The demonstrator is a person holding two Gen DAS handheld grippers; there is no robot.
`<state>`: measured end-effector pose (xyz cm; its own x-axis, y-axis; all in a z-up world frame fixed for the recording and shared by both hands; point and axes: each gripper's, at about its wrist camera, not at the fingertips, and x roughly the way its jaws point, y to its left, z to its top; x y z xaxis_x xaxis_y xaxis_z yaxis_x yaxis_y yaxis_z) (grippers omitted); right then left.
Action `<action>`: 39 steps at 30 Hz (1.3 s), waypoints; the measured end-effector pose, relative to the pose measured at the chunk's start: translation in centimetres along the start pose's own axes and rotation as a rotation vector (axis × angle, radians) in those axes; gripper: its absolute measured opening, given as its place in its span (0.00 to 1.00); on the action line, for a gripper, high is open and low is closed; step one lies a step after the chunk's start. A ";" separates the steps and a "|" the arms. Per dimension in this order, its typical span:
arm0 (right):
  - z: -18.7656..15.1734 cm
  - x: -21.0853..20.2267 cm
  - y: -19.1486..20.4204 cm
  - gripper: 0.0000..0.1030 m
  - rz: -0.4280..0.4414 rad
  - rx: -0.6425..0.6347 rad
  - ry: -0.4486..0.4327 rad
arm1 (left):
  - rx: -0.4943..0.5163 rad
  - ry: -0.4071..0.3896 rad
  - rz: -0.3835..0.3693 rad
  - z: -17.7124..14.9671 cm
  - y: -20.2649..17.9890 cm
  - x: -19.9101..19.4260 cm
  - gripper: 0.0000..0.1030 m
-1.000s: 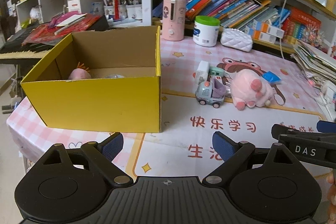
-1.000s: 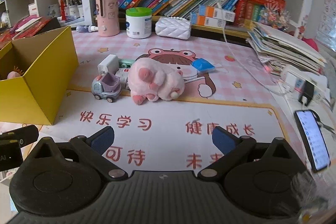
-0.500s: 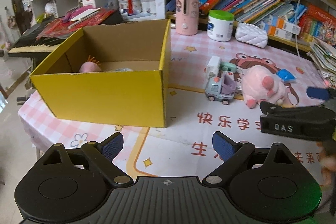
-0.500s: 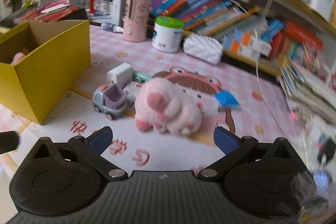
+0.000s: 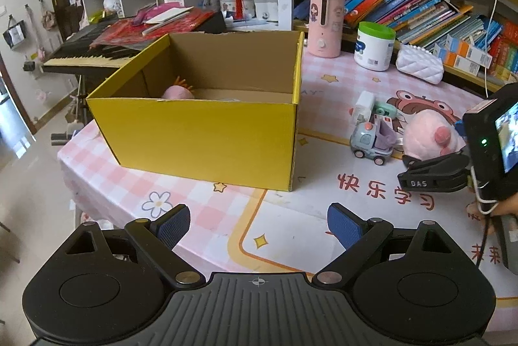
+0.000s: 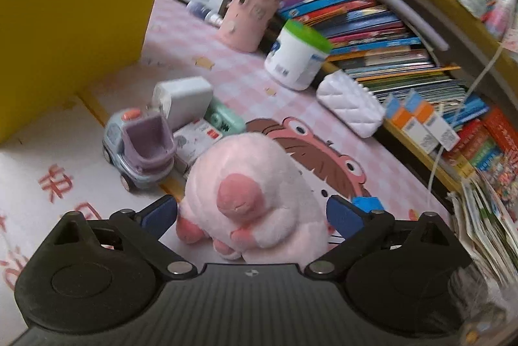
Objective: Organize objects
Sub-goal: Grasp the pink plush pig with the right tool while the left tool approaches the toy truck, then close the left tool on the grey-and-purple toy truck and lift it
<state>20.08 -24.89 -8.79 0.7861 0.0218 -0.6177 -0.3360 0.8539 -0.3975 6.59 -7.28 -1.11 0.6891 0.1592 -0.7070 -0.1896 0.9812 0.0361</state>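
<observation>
A pink plush pig [image 6: 249, 193] lies on the table mat, and my right gripper [image 6: 251, 216] is open with its blue pads on either side of it, not closed. The pig also shows in the left wrist view [image 5: 430, 138], with the right gripper [image 5: 433, 172] reaching it from the right. A grey and purple toy truck [image 6: 139, 145] stands just left of the pig. An open yellow box [image 5: 200, 132] sits on the left of the table with a pink toy [image 5: 178, 91] inside. My left gripper [image 5: 255, 227] is open and empty, low before the box.
A white charger block [image 6: 184, 98], a mint green toy [image 6: 226, 117] and a small white carton [image 6: 197, 138] lie behind the truck. A pink humidifier [image 5: 323, 18], a green-lidded jar [image 5: 374, 46] and a white quilted pouch [image 5: 419, 69] stand before the bookshelf. A keyboard [image 5: 87, 54] is far left.
My right gripper has moved forward and down until its open fingers straddle the pink pig. My left gripper has drawn back and left a little, staying open.
</observation>
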 end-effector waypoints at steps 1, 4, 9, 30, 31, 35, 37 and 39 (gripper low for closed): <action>-0.1 0.3 0.0 0.92 0.008 -0.009 -0.005 | 0.002 -0.004 -0.006 0.0 -0.1 -0.1 0.91; -0.3 0.3 0.0 0.75 0.019 -0.050 -0.045 | 0.018 -0.019 -0.043 0.2 -0.7 -0.3 0.91; -0.3 -2.0 -2.1 0.67 0.045 0.065 -0.072 | 0.074 -0.048 -0.112 0.6 -2.9 -0.1 0.90; -5.4 -13.5 -7.7 0.70 0.017 0.353 -0.066 | 0.203 -0.042 -0.200 4.9 -12.6 11.4 0.84; -5.5 -13.6 -7.6 0.70 0.026 0.361 -0.060 | 0.209 -0.041 -0.196 5.0 -12.8 11.9 0.84; -6.1 -13.6 -7.0 0.70 0.052 0.347 -0.031 | 0.236 -0.036 -0.181 5.5 -13.4 14.2 0.75; -6.3 -13.6 -6.7 0.70 0.052 0.343 -0.018 | 0.245 -0.028 -0.189 5.6 -13.5 14.9 0.67; -6.4 -13.7 -6.6 0.70 0.054 0.350 -0.012 | 0.255 -0.019 -0.188 5.5 -13.7 15.4 0.61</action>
<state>8.24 -34.13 -2.07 0.7788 0.0755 -0.6228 -0.1806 0.9777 -0.1073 23.64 -17.64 -8.67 0.7092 -0.0277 -0.7045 0.1221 0.9890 0.0841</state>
